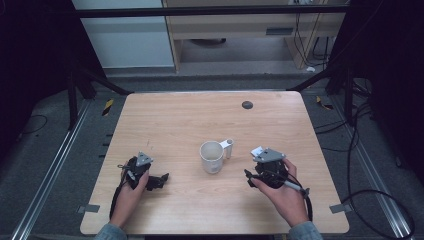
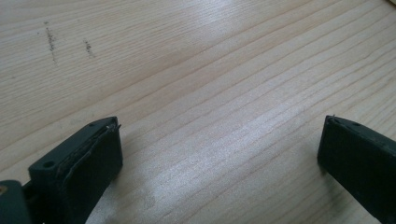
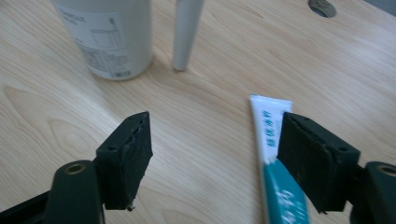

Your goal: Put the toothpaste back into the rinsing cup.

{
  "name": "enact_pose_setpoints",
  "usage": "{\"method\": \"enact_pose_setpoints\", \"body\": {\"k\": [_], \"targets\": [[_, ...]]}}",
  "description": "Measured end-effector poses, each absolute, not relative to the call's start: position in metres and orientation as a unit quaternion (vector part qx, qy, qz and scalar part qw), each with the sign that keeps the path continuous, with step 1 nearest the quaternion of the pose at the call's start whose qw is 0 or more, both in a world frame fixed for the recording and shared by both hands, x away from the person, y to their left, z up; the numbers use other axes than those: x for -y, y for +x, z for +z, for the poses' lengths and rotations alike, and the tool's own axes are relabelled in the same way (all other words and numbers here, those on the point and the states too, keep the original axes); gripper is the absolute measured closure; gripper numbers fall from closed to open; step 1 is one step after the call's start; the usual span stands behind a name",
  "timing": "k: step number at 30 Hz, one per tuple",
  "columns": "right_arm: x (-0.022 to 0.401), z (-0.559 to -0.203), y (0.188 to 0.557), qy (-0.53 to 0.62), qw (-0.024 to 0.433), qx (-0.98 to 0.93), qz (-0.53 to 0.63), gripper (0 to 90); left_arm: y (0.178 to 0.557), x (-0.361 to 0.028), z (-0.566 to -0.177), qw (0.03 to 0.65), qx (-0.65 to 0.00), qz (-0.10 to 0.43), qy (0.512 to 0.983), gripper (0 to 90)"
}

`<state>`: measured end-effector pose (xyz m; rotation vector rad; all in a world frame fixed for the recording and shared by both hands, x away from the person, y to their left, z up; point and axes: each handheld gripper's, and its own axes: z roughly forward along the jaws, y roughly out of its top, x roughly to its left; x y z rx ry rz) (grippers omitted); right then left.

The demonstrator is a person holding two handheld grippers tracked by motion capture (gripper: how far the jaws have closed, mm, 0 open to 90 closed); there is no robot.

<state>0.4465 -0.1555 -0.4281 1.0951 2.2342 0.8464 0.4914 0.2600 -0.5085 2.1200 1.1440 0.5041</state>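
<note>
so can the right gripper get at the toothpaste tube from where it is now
Probably yes. The right gripper is open, and the toothpaste tube lies flat on the table just inside one jaw, with nothing over it. The mug stands farther off.

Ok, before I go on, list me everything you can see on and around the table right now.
table: one, light wood, centre of the high view
mug: one, white, upright mid-table, handle toward the right gripper, printed label on its side in the right gripper view
toothpaste tube: one, white and teal, flat on the table by the right gripper, partly behind one jaw
hole cover: one, dark, round, near the table's far edge
tape pieces: two, grey, at the table's near corners
cables: several, black, on the floor to the right
left gripper: one, black, open over bare wood
right gripper: one, black, open, beside the mug
hands: two, one on each gripper
</note>
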Motion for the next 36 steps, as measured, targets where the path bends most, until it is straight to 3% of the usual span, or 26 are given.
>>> {"method": "enact_pose_setpoints", "body": {"k": [3, 16, 36], "targets": [[0.165, -0.419, 0.451, 0.407, 0.258, -0.829, 0.285, 24.7, 0.491, -0.260, -0.508, 0.333, -0.438, 0.193, 0.812, 0.0], [0.195, -0.405, 0.474, 0.426, 0.223, -0.836, 0.264, 40.6, 0.491, -0.260, -0.509, 0.333, -0.438, 0.193, 0.812, 0.0], [0.198, -0.420, 0.501, 0.441, 0.184, -0.847, 0.233, 46.1, 0.491, -0.260, -0.508, 0.333, -0.438, 0.193, 0.812, 0.0]]}}
